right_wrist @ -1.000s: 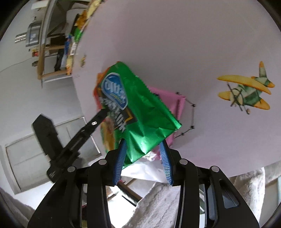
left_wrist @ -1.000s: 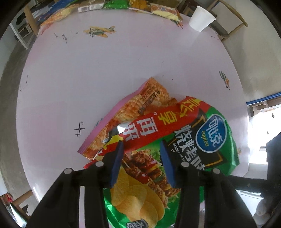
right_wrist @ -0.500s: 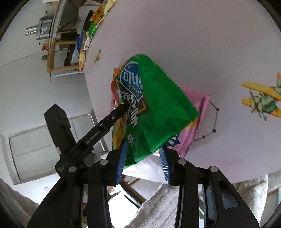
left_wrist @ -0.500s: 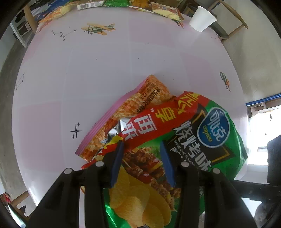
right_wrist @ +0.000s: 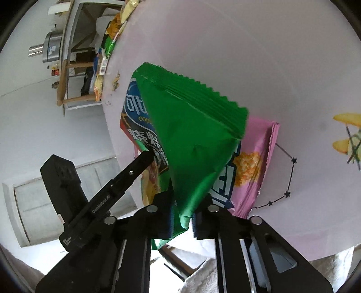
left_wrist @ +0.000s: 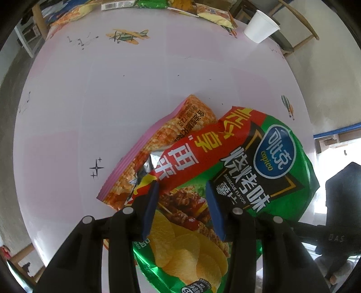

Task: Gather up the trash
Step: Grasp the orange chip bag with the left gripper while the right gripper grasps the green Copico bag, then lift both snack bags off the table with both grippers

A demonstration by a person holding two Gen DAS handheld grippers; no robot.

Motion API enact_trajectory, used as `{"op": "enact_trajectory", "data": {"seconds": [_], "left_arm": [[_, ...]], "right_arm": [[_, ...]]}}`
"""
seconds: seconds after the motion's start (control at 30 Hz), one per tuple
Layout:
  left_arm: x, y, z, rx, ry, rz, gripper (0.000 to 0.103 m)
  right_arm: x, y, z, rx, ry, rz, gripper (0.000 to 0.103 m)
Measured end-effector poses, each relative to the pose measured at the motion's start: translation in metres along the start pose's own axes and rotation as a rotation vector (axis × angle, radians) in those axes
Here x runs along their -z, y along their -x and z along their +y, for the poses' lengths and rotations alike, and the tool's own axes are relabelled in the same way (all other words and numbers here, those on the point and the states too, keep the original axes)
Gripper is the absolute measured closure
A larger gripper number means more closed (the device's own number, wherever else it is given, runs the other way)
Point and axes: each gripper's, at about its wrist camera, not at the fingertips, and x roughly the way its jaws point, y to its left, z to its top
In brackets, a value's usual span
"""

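The round table [left_wrist: 112, 94] carries a pale pink and white checked cover printed with a small aeroplane [left_wrist: 127, 36], black star marks [left_wrist: 96, 168] and a hot-air balloon [left_wrist: 287, 106]. The green chip bag [left_wrist: 225, 180], the largest item on it, lies at the near edge, partly overhanging the rim. Its face is glossy green with a red diagonal band of white and yellow characters, a blue oval logo, a black panel reading "BARBECUE FLAVOR", and pictures of skewered meat and yellow crisps. In the right wrist view its plain green back and serrated sealed end [right_wrist: 198, 94] are lifted off the table. Beneath it lies a pink and orange snack bag [left_wrist: 158, 144], flat on the cover, its pink edge striped and its torn opening showing silver lining. The left gripper [left_wrist: 180, 200] points steeply down over the green bag with its blue pads apart; whether they touch the foil I cannot tell. The right gripper [right_wrist: 182, 214] is pinched together on the lower corner of the green bag. Along the far edge lie further snack wrappers [left_wrist: 212, 15], and a white paper cup [left_wrist: 260, 27] stands at the far right rim. A wooden chair [left_wrist: 300, 27] stands beyond the cup.
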Motion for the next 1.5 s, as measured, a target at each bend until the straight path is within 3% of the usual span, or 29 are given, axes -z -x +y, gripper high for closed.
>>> {"op": "enact_trajectory", "data": {"seconds": [0.27, 0.43, 0.57, 0.67, 0.9, 1.0, 1.17, 1.37, 1.5], "left_arm": [[-0.003, 0.034, 0.002, 0.029, 0.027, -0.082, 0.062], [0.009, 0.045, 0.022, 0.0, 0.102, -0.061, 0.062], [0.014, 0.038, 0.034, -0.044, 0.145, -0.023, 0.062], [0.01, 0.031, 0.044, -0.058, 0.179, -0.007, 0.062], [0.002, 0.016, 0.041, 0.082, 0.252, 0.039, 0.061], [0.0, 0.011, 0.036, 0.059, 0.235, 0.041, 0.057], [0.002, 0.009, 0.045, 0.093, 0.315, 0.049, 0.057], [0.002, 0.009, 0.049, 0.09, 0.341, 0.041, 0.056], [0.003, 0.009, 0.052, 0.152, 0.39, 0.019, 0.055]], "right_arm": [[-0.009, 0.031, -0.003, -0.035, 0.061, 0.007, 0.101], [-0.016, 0.057, -0.007, -0.041, 0.116, 0.019, 0.101], [-0.024, 0.062, -0.012, 0.02, 0.162, 0.039, 0.101], [-0.031, 0.058, -0.022, 0.124, 0.197, 0.06, 0.101], [-0.036, 0.042, -0.023, 0.249, 0.277, 0.076, 0.101], [-0.036, 0.037, -0.023, 0.267, 0.29, 0.077, 0.101], [-0.036, 0.035, -0.024, 0.271, 0.282, 0.072, 0.101], [-0.036, 0.038, -0.028, 0.27, 0.277, 0.07, 0.101], [-0.034, 0.041, -0.031, 0.267, 0.273, 0.069, 0.101]]}}
